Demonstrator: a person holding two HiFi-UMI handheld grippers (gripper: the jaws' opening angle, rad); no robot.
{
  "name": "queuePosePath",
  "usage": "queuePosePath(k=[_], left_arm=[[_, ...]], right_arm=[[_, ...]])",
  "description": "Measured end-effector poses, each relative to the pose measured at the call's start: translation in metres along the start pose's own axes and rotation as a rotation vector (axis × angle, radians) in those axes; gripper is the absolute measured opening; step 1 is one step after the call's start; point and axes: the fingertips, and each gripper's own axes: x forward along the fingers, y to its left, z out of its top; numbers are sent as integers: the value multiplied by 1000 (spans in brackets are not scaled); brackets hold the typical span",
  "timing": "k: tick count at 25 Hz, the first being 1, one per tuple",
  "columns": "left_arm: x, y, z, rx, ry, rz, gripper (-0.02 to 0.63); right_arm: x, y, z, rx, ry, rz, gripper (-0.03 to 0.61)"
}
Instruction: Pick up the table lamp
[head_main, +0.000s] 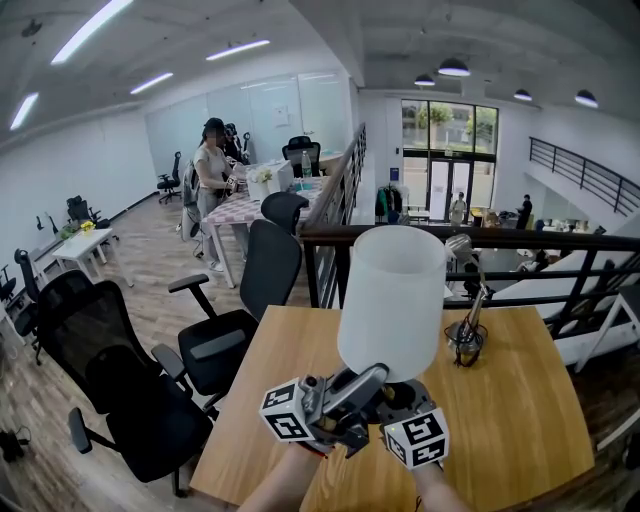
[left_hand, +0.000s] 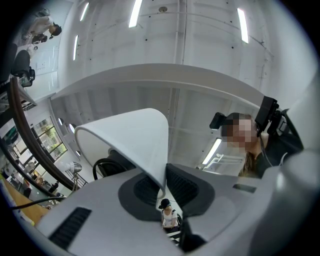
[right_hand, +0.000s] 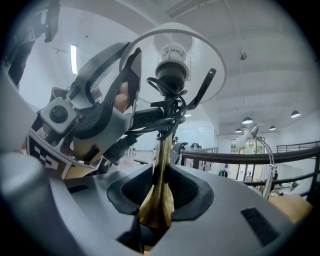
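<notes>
The table lamp has a tall white shade (head_main: 392, 300) and a brass stem (right_hand: 159, 190), and it hangs above the wooden table (head_main: 520, 400). My left gripper (head_main: 345, 395) is shut on the lower rim of the shade (left_hand: 132, 142), whose edge is pinched between the pads. My right gripper (head_main: 400, 400) is shut on the brass stem just above its flared foot. In the right gripper view the shade (right_hand: 200, 55) and bulb socket (right_hand: 172, 70) show from below, with the left gripper (right_hand: 100, 110) beside them. The lamp's base is hidden in the head view.
A small silver desk lamp (head_main: 468, 320) stands on the table at the back right, its cord beside it. A dark railing (head_main: 500, 240) runs behind the table. Black office chairs (head_main: 220, 340) stand to the left. A person (head_main: 212, 180) stands at a far table.
</notes>
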Motion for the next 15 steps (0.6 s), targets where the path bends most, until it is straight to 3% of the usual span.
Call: queuePosePath(k=[15], left_arm=[[3,1,0,-3,5,-8,37]], right_arm=[[0,-3,2,2,-7,-14,107]])
